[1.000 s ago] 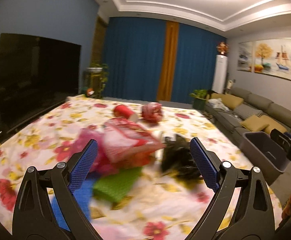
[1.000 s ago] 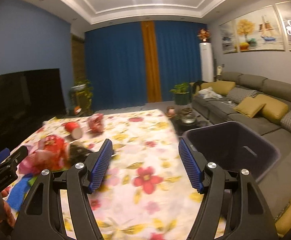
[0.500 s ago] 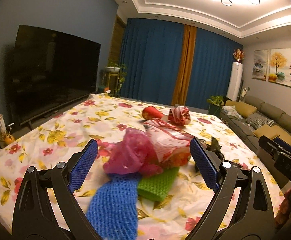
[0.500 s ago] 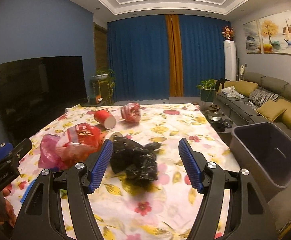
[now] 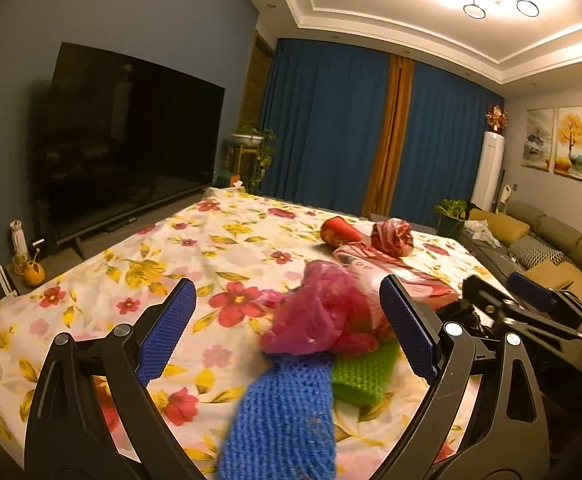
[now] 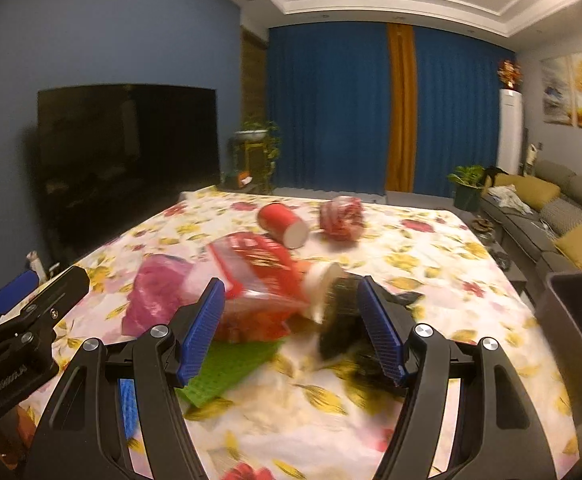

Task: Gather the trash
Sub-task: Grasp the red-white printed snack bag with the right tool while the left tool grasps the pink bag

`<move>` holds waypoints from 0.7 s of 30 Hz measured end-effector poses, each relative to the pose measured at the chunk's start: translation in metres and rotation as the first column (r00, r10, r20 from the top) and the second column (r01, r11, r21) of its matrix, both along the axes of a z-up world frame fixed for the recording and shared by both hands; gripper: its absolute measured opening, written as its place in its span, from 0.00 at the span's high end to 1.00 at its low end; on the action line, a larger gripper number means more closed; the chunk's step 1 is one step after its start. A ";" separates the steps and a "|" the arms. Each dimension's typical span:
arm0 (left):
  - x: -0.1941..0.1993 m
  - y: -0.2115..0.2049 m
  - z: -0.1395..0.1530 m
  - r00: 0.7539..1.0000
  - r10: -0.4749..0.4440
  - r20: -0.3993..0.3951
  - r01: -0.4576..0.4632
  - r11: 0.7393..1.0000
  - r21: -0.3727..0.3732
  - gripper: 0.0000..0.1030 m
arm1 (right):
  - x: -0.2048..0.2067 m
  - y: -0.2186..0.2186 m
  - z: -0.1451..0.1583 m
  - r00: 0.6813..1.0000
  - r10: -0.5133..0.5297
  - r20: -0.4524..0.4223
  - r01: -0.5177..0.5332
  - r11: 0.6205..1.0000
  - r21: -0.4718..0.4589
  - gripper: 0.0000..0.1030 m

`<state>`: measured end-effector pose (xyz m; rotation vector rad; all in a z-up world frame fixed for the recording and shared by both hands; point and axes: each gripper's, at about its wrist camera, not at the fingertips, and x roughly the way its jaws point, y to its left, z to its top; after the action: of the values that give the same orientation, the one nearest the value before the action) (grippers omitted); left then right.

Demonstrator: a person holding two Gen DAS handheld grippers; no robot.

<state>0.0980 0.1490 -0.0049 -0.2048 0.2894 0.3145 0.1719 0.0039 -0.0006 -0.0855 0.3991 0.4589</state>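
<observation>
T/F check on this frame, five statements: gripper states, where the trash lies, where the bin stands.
1. Both the left gripper and the right gripper are open and hold nothing. True.
2. The red cup stands upright. False: it lies on its side.
3. The grey bin stands beside the table, on the sofa side. True.
4. The pink bag is in the bin. False: it lies on the table.
5. The TV is switched on. False: the TV is dark.
</observation>
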 end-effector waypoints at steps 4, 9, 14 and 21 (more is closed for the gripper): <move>-0.002 0.010 -0.003 1.000 0.012 -0.003 -0.012 1.000 -0.007 0.11 | 0.013 0.019 -0.003 0.999 0.020 -0.025 -0.020 1.000 -0.018 0.34; -0.002 0.018 -0.006 1.000 0.017 -0.007 -0.017 1.000 -0.017 0.11 | 0.026 0.034 -0.019 0.997 0.030 -0.072 -0.035 0.997 -0.062 0.44; 0.002 0.019 -0.010 1.000 -0.003 -0.017 0.003 1.000 -0.027 0.11 | 0.032 0.038 -0.033 0.994 0.034 -0.103 -0.044 0.994 -0.097 0.71; 0.015 0.016 -0.018 0.997 -0.055 -0.055 0.053 0.998 -0.028 0.12 | 0.036 0.029 -0.039 0.991 0.035 -0.131 -0.046 0.995 -0.086 0.99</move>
<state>0.1125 0.1647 -0.0225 -0.2140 0.3539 0.2634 0.2077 0.0329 -0.0401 -0.1510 0.5465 0.4882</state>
